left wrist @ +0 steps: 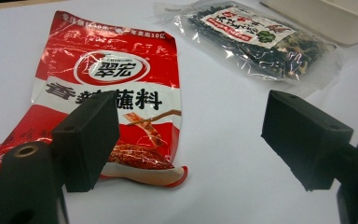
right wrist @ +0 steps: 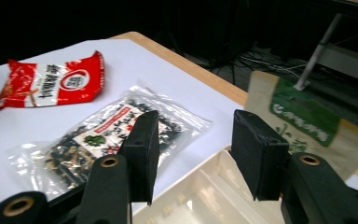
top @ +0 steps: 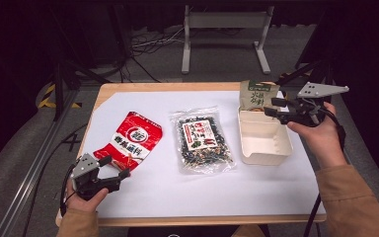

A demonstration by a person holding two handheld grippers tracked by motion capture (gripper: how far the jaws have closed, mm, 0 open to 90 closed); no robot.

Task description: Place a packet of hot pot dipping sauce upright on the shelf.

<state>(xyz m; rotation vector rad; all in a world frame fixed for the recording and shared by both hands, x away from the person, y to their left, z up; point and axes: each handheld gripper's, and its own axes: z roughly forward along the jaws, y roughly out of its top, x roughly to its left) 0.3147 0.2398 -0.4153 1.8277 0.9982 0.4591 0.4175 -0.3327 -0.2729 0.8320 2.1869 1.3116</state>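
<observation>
The person sits with both grippers poised and nothing in either one. The left gripper [top: 112, 174] rests low at the near left of the white-covered table [top: 276, 197], jaws spread wide. The red seasoning packet [top: 132, 138] lies flat just ahead of it, and its near corner almost meets the left-hand jaw. In the left gripper view that packet [left wrist: 107, 93] sits ahead and to the left of the gap between the jaws, so the gripper is not yet lined up on it. The packet's long axis runs from near left to far right across the table, roughly along the gripper's own line, so I judge the near end is the natural place to pinch.

The right gripper [top: 274, 107] hovers above the far end of the white plastic box [top: 264, 136], jaws also apart. The green-and-tan pouch [top: 257, 95] leans upright at that far rim. In the right gripper view the pouch [right wrist: 307, 126] stands beyond the right jaw, not between the two.

The clear bag of dark dried mix [top: 203, 139] lies in the middle, well apart from both grippers. The left hand is much nearer the red packet.
</observation>
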